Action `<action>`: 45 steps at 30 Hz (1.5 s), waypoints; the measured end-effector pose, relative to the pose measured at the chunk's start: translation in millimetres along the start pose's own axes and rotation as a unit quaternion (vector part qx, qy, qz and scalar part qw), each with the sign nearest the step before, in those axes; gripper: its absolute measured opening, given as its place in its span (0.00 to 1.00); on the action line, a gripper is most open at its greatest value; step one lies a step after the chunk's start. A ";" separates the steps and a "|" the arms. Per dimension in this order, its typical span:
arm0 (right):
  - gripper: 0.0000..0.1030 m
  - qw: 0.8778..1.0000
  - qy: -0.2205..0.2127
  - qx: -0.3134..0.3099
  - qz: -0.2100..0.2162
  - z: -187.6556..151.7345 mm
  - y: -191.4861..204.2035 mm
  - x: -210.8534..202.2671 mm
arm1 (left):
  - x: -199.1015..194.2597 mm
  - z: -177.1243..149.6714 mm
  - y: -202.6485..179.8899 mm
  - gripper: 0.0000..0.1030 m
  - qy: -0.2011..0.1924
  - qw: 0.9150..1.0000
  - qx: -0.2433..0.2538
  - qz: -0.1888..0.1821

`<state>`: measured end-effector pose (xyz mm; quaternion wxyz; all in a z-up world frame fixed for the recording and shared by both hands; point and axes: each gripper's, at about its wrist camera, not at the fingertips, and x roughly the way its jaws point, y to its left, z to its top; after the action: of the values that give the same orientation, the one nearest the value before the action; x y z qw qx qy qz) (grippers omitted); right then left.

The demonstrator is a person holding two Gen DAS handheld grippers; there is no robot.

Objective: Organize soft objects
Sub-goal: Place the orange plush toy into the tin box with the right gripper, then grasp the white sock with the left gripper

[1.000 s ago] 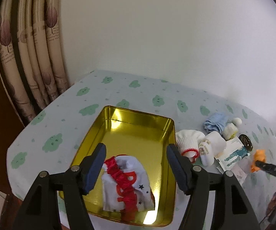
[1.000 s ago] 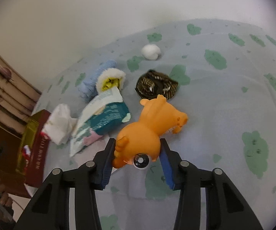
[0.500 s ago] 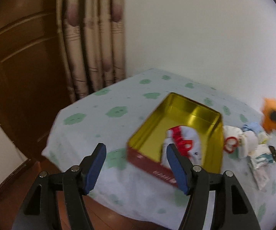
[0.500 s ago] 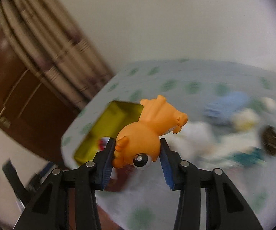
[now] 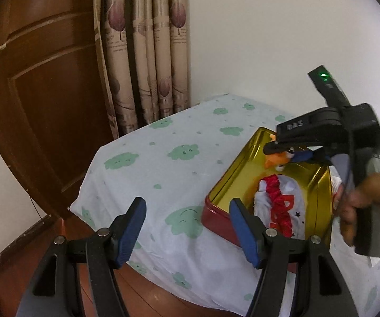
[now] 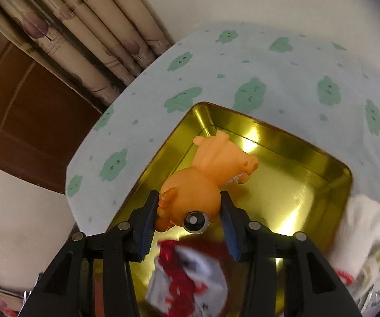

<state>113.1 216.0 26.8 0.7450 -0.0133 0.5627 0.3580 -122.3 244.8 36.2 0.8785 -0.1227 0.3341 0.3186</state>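
Note:
A gold tin [image 5: 236,177] with red outer sides sits on the cloud-print tablecloth; it also shows in the right wrist view [image 6: 309,155]. A white cloth with red ruffle [image 5: 279,206] lies inside it, also seen in the right wrist view [image 6: 187,282]. My right gripper [image 6: 190,211] is shut on an orange soft toy [image 6: 205,185] and holds it over the tin's far half; from the left wrist view the toy [image 5: 276,159] hangs above the tin. My left gripper [image 5: 187,227] is open and empty, off the table's near corner.
A white sock [image 6: 361,227] and packets lie right of the tin. A curtain [image 5: 147,52] and a brown door [image 5: 36,100] stand behind the table's left side. The table edge [image 5: 89,185] drops to a wooden floor.
My right gripper carried the orange toy from the table's right side to above the tin. My left gripper pulled back and left, away from the tin.

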 end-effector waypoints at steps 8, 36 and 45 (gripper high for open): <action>0.44 0.999 0.010 -0.017 -0.032 4.7 13.7 24.8 | 4.9 0.1 1.7 0.65 0.008 1.000 -0.006 -0.005; 0.97 0.902 -0.140 0.061 -0.404 -311.7 -278.1 -225.6 | -42.9 -41.9 -126.2 0.65 0.020 0.965 0.190 -0.181; 0.97 0.919 -0.148 0.102 -0.351 -320.8 -299.1 -220.5 | -27.6 -12.3 -236.5 0.65 -0.007 0.875 0.373 -0.308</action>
<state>-13.2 -256.3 -18.4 0.8947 -0.0808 0.4390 0.0122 7.3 45.0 46.1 0.9153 0.1196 0.3669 -0.1154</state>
